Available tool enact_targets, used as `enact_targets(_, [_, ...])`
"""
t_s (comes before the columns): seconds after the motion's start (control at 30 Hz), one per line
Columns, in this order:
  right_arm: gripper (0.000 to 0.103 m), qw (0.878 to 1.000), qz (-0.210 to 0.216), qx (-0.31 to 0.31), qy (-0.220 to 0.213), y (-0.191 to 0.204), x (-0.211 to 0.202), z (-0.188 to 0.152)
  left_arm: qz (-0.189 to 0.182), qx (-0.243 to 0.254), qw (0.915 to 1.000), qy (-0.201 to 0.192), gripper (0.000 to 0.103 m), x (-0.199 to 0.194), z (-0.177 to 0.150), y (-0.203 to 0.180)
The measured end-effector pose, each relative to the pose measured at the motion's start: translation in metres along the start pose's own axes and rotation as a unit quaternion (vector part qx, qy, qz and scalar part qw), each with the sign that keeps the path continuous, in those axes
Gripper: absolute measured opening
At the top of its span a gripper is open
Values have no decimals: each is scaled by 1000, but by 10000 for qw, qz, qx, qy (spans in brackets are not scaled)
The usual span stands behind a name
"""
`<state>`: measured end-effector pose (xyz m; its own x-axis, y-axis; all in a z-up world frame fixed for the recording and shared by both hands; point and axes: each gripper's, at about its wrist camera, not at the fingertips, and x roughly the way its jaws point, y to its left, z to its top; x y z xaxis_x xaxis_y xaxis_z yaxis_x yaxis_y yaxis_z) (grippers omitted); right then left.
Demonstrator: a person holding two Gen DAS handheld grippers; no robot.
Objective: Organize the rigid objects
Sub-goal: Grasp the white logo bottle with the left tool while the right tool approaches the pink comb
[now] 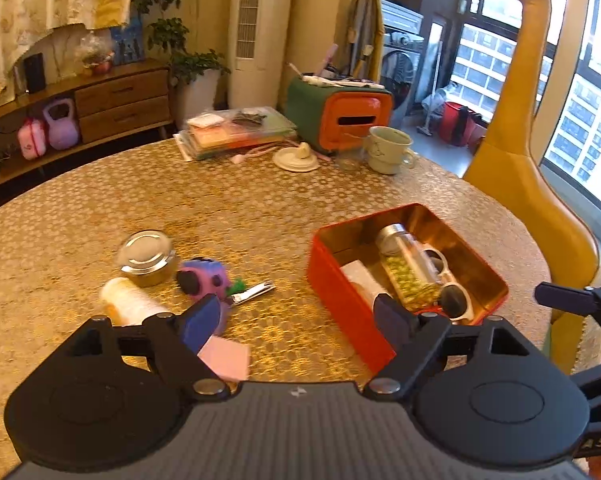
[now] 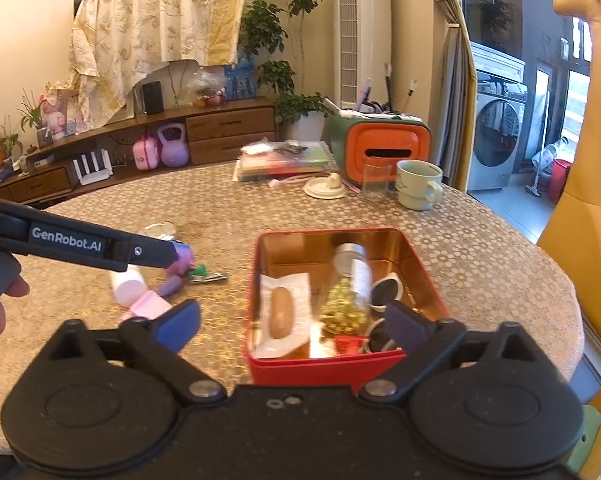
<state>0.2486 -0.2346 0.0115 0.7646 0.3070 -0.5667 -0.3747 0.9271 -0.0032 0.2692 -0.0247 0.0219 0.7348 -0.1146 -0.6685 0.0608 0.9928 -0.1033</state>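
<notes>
With jaws spread wide and empty, the left gripper (image 1: 296, 312) is hovering over loose items at lower left, where the purple toy (image 1: 204, 276) lies; it should close squarely before crossing to the red tin (image 1: 340, 300), while the right gripper (image 2: 292, 320), also wide, is waiting above that tin at centre frame.

Round table with patterned gold cloth (image 1: 260, 208) carries everything. Open red rectangular tin (image 2: 420, 264) sits at 3 o'clock of the loose cluster; inside it lie a glass bottle with metal cap (image 2: 350, 280), white-framed sunglasses (image 2: 384, 292) at its 3 o'clock, and a wrapped sausage-shaped snack (image 2: 280, 312) at its 9 o'clock.

Cluster: round metal-lidded tin (image 1: 146, 256), purple plastic toy (image 1: 202, 276) at its 3 o'clock, metal nail clipper (image 1: 252, 292) beyond that, white cylindrical bottle (image 1: 128, 300) at the tin's 6 o'clock, pink square pad (image 1: 226, 358) nearest.

At 12 o'clock, far edge: stacked flat plastic boxes (image 1: 236, 130), orange-and-green box (image 1: 340, 116), pale ceramic mug (image 1: 388, 148).
</notes>
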Motion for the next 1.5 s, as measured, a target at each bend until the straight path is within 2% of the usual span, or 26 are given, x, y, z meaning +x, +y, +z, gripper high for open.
enact_targets(0.13, [103,9998,175,-49,36,18,4,-1,185,-62,9998,-7,84,-4,-6,25])
enact_targets(0.53, [103,9975,525,-355,319,64,37,-7,797,-761,9935,286,84,10,-18,104])
enact_targets(0.7, [103,9930,689,-841,458,86,56,-9,923,-999,9897,453,84,28,-18,123])
enact_targets(0.97, [102,9845,943,-1304,697,103,91,-8,1051,-1323,9830,716,84,63,-11,135])
enact_targets(1.5, [84,9733,1207,-1534,1205,108,155,-19,1085,-1587,9763,991,84,119,-7,135])
